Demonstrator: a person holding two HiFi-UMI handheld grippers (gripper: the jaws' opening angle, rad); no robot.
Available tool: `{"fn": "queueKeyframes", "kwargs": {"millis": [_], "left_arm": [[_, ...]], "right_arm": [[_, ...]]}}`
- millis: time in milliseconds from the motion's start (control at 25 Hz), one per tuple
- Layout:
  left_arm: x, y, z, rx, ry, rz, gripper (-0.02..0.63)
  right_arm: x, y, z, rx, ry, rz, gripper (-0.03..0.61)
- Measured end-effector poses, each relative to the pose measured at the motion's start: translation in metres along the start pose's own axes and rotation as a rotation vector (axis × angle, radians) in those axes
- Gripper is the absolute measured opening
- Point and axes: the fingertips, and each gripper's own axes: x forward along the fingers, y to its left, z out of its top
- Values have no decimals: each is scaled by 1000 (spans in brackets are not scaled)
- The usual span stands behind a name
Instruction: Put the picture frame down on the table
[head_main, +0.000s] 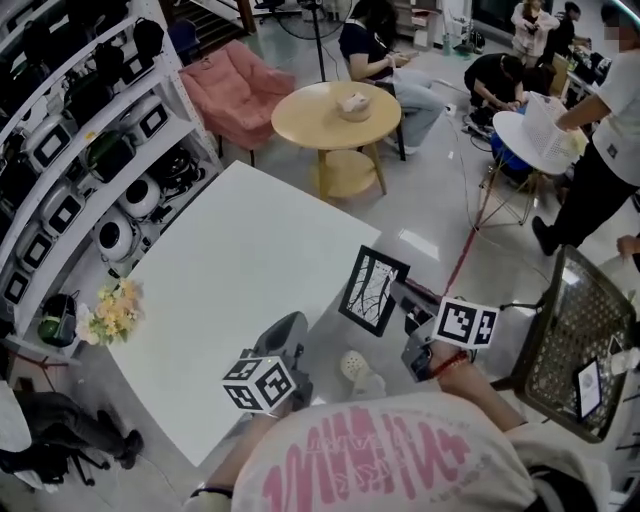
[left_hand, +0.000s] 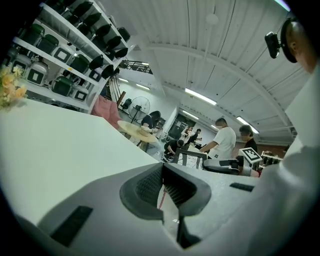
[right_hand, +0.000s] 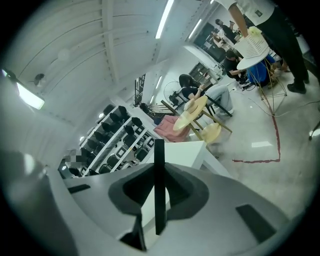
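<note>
A black picture frame (head_main: 372, 290) with a white branch drawing hangs in the air just past the right corner of the white table (head_main: 240, 290). My right gripper (head_main: 400, 298) is shut on the frame's right edge. In the right gripper view the frame (right_hand: 159, 185) shows edge-on as a thin black bar pinched between the jaws. My left gripper (head_main: 290, 335) sits at the table's near edge, jaws closed with nothing in them (left_hand: 164, 192). The left gripper view catches the frame (left_hand: 189, 159) and the right gripper (left_hand: 230, 164) off to the right.
Yellow flowers (head_main: 112, 312) lie at the table's left corner. Shelves (head_main: 90, 150) of helmets and devices run along the left. A round wooden table (head_main: 335, 115), a pink armchair (head_main: 235, 90), a mesh chair (head_main: 578, 345) and several people stand beyond.
</note>
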Motion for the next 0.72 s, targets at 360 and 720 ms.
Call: {"fn": "queueKeyframes", "kwargs": {"millis": [360, 720], "left_arm": [[65, 33, 41, -27, -31, 70, 3], [104, 76, 78, -46, -59, 172, 3]], "right_arm": [[68, -17, 73, -9, 28, 32, 67], [129, -23, 112, -27, 79, 89, 67]]}}
